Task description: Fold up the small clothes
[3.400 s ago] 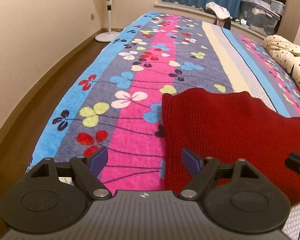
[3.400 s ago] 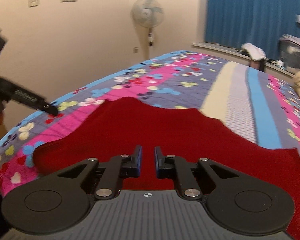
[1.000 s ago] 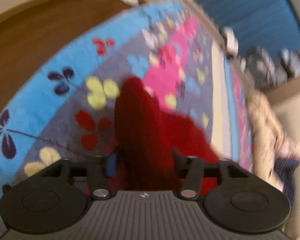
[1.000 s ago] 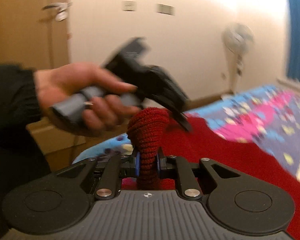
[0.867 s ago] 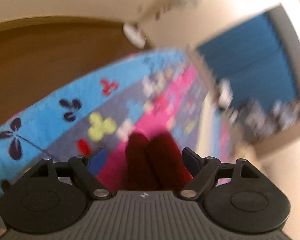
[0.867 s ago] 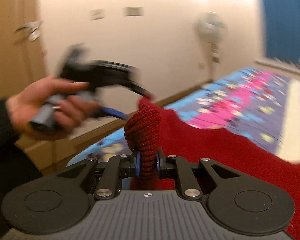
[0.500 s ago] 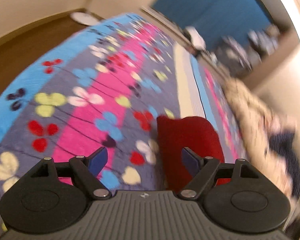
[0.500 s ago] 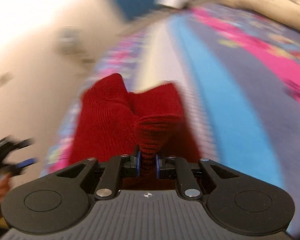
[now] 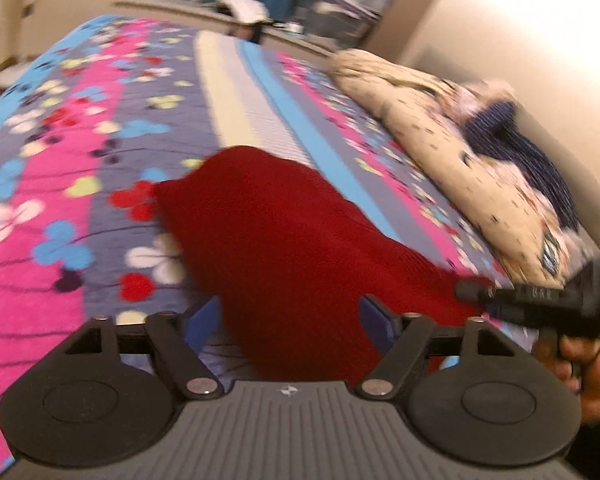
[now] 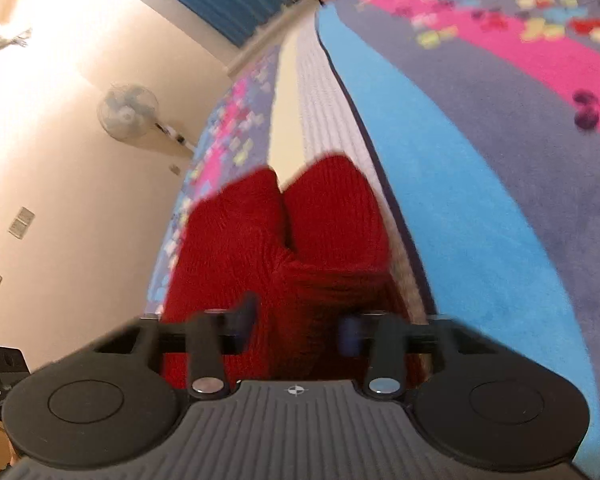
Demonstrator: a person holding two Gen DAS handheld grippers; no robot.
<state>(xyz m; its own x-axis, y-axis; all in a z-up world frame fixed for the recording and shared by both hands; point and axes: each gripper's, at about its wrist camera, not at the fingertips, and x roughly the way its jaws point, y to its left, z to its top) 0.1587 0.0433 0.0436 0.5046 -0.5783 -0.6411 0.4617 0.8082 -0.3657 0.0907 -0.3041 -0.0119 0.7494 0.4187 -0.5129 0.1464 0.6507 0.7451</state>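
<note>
A dark red knit garment (image 9: 292, 240) lies folded on the flowered bed cover, its rounded fold pointing away from me. My left gripper (image 9: 290, 320) stands wide around its near end; the jaws are closing, cloth lies between them, and the blue pads do not press it. In the right wrist view the garment (image 10: 268, 240) shows two humps with a crease between. My right gripper (image 10: 298, 326) hovers over its near edge with jaws opening and cloth below the gap. A hand (image 9: 580, 364) holds the right gripper (image 9: 466, 292) at the garment's right edge.
The striped, flowered bed cover (image 9: 80, 160) spreads left and far. A cream speckled quilt (image 9: 460, 152) with a dark blue cloth (image 9: 536, 156) lies along the right wall. A standing fan (image 10: 128, 114) is by the far wall. Blue curtains and boxes stand beyond the bed.
The right gripper carried the pinched red edge across, lowered it onto the bed and parted its jaws. The left gripper let go and swung right. The garment now lies folded.
</note>
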